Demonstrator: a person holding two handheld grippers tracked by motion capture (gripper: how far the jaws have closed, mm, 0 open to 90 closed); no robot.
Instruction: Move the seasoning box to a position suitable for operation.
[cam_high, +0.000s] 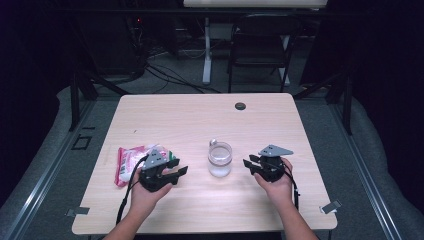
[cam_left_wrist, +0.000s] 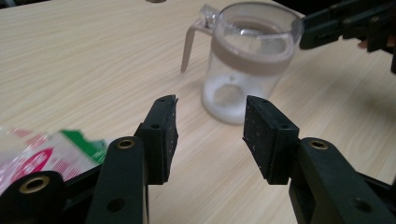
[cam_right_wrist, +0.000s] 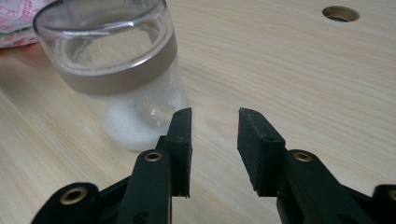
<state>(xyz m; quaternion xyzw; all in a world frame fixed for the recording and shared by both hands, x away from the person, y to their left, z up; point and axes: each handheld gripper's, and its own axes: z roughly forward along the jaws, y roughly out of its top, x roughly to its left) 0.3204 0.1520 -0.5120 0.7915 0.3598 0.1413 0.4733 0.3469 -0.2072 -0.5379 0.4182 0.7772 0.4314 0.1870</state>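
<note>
Clear jar (cam_high: 220, 159) stands between left gripper (cam_high: 175, 167) and right gripper (cam_high: 248, 162), bare table (cam_high: 200, 120) on every side; both jaws half open, empty

On the table (cam_high: 200, 115), the jar (cam_high: 220, 159) stands between both claws, the packet (cam_high: 131, 161) lying left.

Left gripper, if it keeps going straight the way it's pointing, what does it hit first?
Most likely the clear jar. The left gripper has open, empty jaws aimed at its lower part, with bare table between. Depth is hard to judge, so the exact contact spot is uncertain.
</note>
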